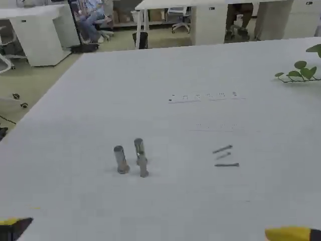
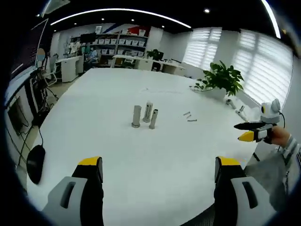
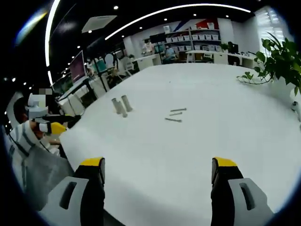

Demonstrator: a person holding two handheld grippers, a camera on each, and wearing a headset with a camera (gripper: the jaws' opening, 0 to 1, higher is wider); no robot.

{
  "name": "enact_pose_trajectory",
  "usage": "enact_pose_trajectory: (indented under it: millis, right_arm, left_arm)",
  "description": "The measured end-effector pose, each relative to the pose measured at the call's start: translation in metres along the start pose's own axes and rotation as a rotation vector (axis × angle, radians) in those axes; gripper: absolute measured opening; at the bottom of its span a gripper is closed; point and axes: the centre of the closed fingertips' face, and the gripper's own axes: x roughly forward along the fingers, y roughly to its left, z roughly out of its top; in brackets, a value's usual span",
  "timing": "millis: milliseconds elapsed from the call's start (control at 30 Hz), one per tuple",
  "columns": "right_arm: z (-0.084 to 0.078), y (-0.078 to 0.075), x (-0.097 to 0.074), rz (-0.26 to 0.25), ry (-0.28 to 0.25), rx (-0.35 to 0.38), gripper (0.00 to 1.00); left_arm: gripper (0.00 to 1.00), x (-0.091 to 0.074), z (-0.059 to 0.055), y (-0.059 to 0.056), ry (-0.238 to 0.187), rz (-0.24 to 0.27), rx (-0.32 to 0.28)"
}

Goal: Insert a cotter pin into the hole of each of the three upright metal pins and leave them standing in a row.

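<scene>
Left claw (image 2: 159,164), right claw (image 3: 157,164): jaws wide apart, empty.
Pins (image 1: 120,159) stand on the surface (image 1: 200,201) well ahead of both claws; cotter pins (image 1: 222,149) lie nearer the right claw.

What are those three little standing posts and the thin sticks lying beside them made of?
The three upright pins look like bare metal, perhaps steel: grey with bright glints down their sides. The cotter pins also look metallic, grey and duller, though too small to be sure.
</scene>
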Motion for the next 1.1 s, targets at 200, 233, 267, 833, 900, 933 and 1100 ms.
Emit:
enact_pose_trajectory:
  millis: [200, 233, 267, 833, 900, 933, 1100]
  right_arm:
    - [0.01, 0.0, -0.013, -0.013, -0.004, 0.008, 0.98]
    - [0.011, -0.001, -0.013, -0.017, -0.005, 0.008, 0.98]
    - [0.013, -0.002, -0.013, -0.022, -0.006, 0.007, 0.98]
    - [0.023, -0.015, -0.009, -0.051, -0.015, 0.036, 0.98]
    - [0.021, -0.019, -0.009, -0.062, -0.004, 0.037, 0.98]
    - [0.021, -0.02, -0.009, -0.065, 0.003, 0.035, 0.97]
    - [0.023, -0.024, -0.011, -0.094, -0.016, 0.058, 0.97]
  left_arm:
    - [0.99, -0.005, 0.008, -0.003, 0.004, -0.005, 0.043]
    - [0.99, -0.005, 0.009, -0.002, 0.005, -0.004, 0.045]
    - [0.99, -0.005, 0.009, -0.001, 0.006, -0.003, 0.046]
    - [0.99, -0.005, 0.013, 0.008, 0.029, -0.014, 0.046]
    - [0.99, -0.004, 0.016, 0.008, 0.022, -0.011, 0.04]
    - [0.99, -0.004, 0.017, 0.008, 0.021, -0.011, 0.041]
    - [0.99, 0.0, 0.015, 0.008, 0.03, -0.023, 0.059]
